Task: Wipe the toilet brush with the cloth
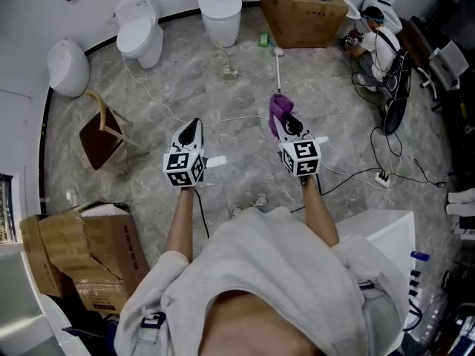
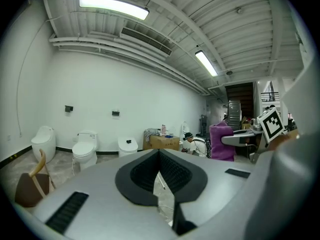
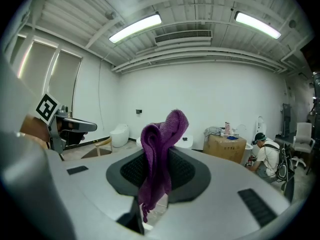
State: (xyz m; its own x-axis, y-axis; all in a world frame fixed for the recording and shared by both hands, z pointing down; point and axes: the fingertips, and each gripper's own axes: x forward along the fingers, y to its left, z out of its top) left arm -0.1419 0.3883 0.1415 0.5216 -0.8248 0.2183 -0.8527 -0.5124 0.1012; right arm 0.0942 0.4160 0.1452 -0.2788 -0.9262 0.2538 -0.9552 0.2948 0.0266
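With the cloth [image 3: 159,149] clamped in the right hand-held gripper [image 1: 289,123] and the left hand-held gripper [image 2: 159,154] closed empty, fetching the toilet brush [image 1: 278,69] from the floor [image 1: 334,95] was judged next.

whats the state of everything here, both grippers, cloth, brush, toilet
purple cloth: bunched, pinched in jaws, ends hanging
right gripper: shut on purple cloth
left gripper: jaws together, nothing between them
white long-handled toilet brush: lying on floor, not held
white ceramic toilet: lid down
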